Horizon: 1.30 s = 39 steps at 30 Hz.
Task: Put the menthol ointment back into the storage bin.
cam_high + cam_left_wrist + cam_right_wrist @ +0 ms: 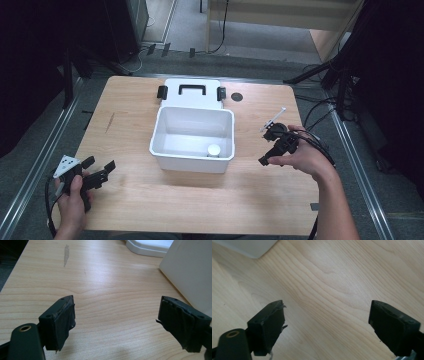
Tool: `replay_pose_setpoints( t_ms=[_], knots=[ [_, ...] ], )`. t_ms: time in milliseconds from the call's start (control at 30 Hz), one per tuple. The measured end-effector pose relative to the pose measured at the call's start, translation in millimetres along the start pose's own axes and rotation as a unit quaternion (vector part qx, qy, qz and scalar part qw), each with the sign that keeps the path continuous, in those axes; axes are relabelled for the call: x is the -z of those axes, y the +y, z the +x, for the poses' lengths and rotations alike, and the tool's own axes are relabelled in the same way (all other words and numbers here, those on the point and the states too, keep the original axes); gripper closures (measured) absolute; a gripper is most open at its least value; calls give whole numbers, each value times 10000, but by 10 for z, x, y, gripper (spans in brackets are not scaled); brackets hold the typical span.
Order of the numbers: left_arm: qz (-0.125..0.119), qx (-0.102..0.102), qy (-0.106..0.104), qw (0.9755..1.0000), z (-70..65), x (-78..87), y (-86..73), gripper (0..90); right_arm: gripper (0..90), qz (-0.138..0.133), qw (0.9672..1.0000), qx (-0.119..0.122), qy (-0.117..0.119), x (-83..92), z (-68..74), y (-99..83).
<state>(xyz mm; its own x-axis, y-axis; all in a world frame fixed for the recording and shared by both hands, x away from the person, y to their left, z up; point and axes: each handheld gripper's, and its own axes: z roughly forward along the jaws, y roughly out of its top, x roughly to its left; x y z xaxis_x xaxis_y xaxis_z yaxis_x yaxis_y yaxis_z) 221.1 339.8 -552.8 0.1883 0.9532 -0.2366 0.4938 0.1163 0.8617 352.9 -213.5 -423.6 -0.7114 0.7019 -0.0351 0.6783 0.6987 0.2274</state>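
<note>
We've got the left gripper (pixel 100 169) down at the table's (pixel 130 200) left edge, jaws wide, nothing in them; white box (pixel 170 156) mid-table, small white cylinder (pixel 214 150) inside; right gripper (pixel 266 159) beside it, jaws wide, empty

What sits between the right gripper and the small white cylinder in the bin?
The bin's own right wall. The small white cylinder stands on the floor of the open white bin, near its front right corner. The right gripper, jaws open and empty, is outside over bare table, so it would likely have to come in over the rim.
</note>
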Motion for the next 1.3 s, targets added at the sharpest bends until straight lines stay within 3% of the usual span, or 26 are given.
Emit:
replay_pose_setpoints(
  t_ms=[167, 367, 567, 667, 700, 800, 967, 1033, 1133, 1267, 1300],
  knots=[
    [-2, 4, 2, 10000, 1, 0, 0, 151, 3, -338, 9979, -545, -19, -99, -105, -206],
    [-1, 7, 10, 10000, 0, 0, 0, 151, 3, -835, 9927, -866, -117, -243, -181, -464],
    [-9, 7, 13, 10000, -2, 0, -1, 151, 0, -1447, 9821, -1134, -411, -414, -160, -763],
    [6, -3, 12, 10000, -2, 2, 0, 151, 0, -1805, 9743, -1246, -509, -487, -143, -909],
    [1, 2, 13, 10000, -2, 2, 0, 151, 0, -1935, 9700, -1338, -607, -516, -135, -973],
    [-3, 13, 16, 10000, -2, 1, 0, 151, 0, -2217, 9611, -1523, -624, -594, -127, -1133],
    [-5, 21, 23, 10000, -1, 0, 0, 151, 0, -2584, 9504, -1599, -661, -677, -98, -1361],
    [0, 17, 20, 10000, 1, 3, 0, 151, 0, -2787, 9436, -1668, -649, -695, -96, -1452],
    [-1, 31, 35, 10000, 2, 3, 0, 150, 0, -3099, 9307, -1831, -646, -723, -95, -1598],
    [-10, 40, 76, 10000, 1, 4, 0, 146, 0, -3304, 9203, -1939, -795, -766, -74, -1747],
    [-14, 54, 81, 10000, 0, 4, -1, 146, 0, -3371, 9162, -2001, -831, -781, -67, -1790]
  ],
)
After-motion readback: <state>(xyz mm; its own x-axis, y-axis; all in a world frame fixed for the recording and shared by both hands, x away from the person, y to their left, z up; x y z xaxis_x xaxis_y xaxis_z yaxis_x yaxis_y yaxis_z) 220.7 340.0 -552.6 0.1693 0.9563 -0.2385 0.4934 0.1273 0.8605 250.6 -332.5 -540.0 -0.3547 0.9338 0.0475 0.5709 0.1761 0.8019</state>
